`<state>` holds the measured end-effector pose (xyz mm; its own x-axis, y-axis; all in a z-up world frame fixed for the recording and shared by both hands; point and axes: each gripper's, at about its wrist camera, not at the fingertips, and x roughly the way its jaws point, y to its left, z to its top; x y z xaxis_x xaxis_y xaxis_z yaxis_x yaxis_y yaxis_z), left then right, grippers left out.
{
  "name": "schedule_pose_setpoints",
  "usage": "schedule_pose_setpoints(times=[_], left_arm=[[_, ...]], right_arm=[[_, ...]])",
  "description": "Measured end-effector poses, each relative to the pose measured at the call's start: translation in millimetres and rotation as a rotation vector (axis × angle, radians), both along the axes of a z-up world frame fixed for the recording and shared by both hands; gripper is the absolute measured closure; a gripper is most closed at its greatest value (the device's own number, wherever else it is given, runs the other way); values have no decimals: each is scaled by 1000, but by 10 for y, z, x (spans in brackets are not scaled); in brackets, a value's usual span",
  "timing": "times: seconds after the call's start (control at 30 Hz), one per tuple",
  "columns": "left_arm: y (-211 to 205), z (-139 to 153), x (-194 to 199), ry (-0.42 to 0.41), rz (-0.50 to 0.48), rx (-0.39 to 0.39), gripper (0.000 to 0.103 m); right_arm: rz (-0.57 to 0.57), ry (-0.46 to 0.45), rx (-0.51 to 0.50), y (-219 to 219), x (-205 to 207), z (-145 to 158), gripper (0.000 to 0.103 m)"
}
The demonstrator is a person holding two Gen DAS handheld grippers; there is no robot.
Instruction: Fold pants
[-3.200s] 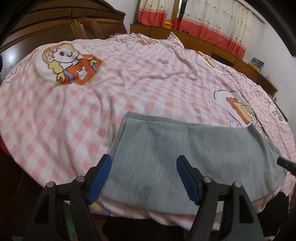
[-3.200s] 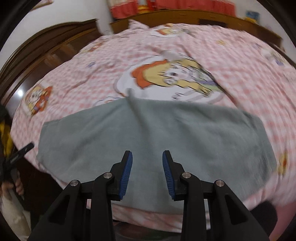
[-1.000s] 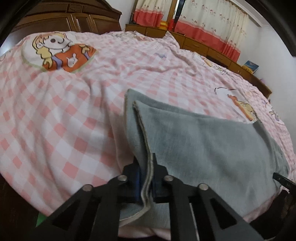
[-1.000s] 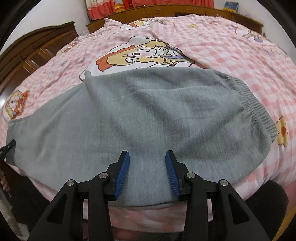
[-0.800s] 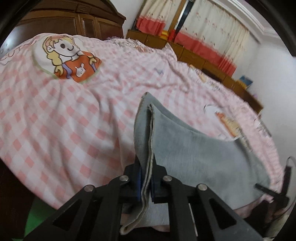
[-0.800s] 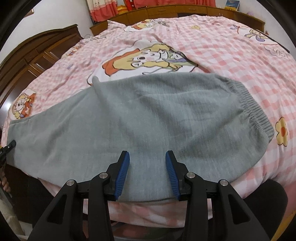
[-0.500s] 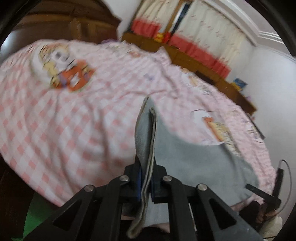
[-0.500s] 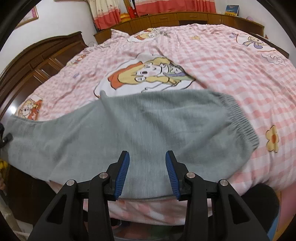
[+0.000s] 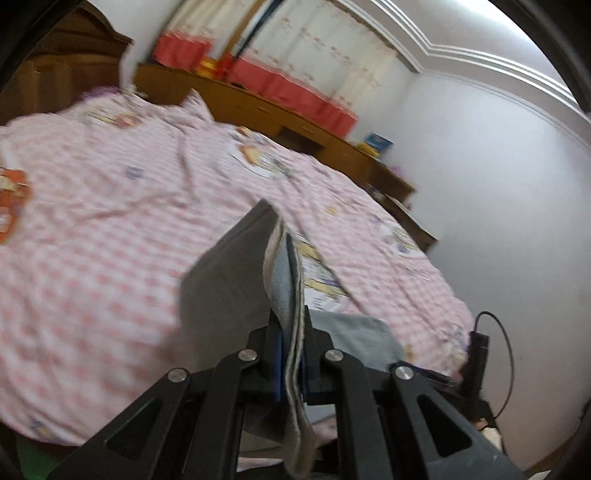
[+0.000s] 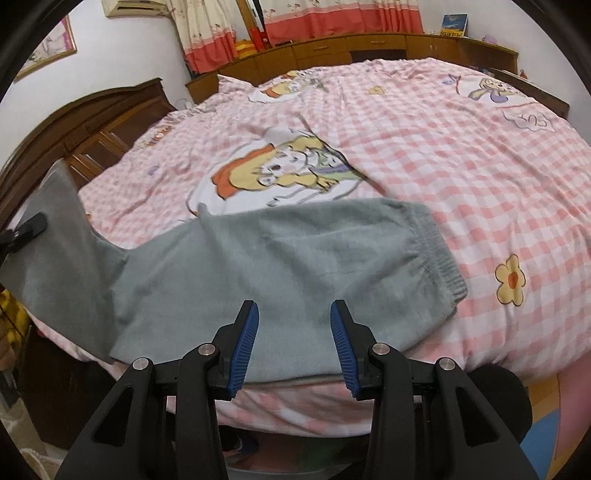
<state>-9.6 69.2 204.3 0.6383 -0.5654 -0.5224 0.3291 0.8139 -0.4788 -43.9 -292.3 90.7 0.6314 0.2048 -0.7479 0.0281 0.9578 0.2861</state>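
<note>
Our left gripper (image 9: 291,363) is clamped tight on the leg end of the grey pants (image 10: 288,258), both blue pads squeezed together with the doubled hem edge running straight up between them. We see the cloth standing on edge above the jaws in the left wrist view, a grey sheet lifted clear of the bed, the pale inner face of the fabric showing along the fold and a loose tail drooping below the fingers. That view is blurred, so finer detail of the hem we cannot make out.

Over on our right gripper (image 10: 294,341), the jaws stand apart with nothing between the blue pads (image 10: 243,341); it hangs just above the near edge of the bed, over the middle of the pants, not touching them.

From here the pants lie across the near edge of the pink checked bedspread (image 10: 461,147). The ribbed waistband (image 10: 439,251) sits flat toward the right near edge, beside a yellow flower print (image 10: 511,279). The body of the pants rests flat, then the leg end kinks upward at the left edge, where the left gripper's black tip (image 10: 31,227) shows pinching it. A cartoon print (image 10: 280,173) lies just beyond the pants. Wooden cabinets (image 10: 351,48) and red-hemmed curtains (image 10: 332,18) line the far wall.
</note>
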Motion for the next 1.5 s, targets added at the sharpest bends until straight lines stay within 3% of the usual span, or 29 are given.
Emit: schedule_pose_setpoints(times=[0.23, 0.43, 0.53, 0.67, 0.73, 0.8, 0.9, 1.0, 1.2, 1.33, 1.5], left_arm=[[-929, -470, 329, 99, -133, 36, 96], [-1644, -1113, 578, 222, -210, 110, 96], [-1802, -1384, 702, 268, -216, 162, 96], [-1877, -1583, 744, 303, -223, 175, 95], [-1865, -1603, 745, 303, -228, 170, 92], [-1865, -1594, 741, 309, -237, 174, 81], [-1888, -1533, 709, 301, -230, 212, 72], [-1883, -1423, 614, 267, -224, 255, 66], [-1674, -1151, 383, 180, -177, 266, 51], [-1446, -1104, 280, 171, -131, 256, 50], [-1164, -1250, 160, 195, -50, 308, 49]], right_arm=[[7, 20, -16, -32, 68, -221, 62], [19, 43, 6, -96, 189, -413, 62], [26, 57, 18, -121, 234, -493, 62], [31, 70, 27, -131, 271, -581, 62], [30, 68, 26, -122, 269, -590, 62], [30, 68, 24, -118, 272, -588, 62], [25, 68, 20, -107, 264, -572, 62], [28, 61, 27, -84, 244, -521, 62], [86, 29, 30, 62, 226, -357, 62], [131, 43, 76, 161, 320, -334, 62], [174, 48, 127, 285, 428, -269, 62]])
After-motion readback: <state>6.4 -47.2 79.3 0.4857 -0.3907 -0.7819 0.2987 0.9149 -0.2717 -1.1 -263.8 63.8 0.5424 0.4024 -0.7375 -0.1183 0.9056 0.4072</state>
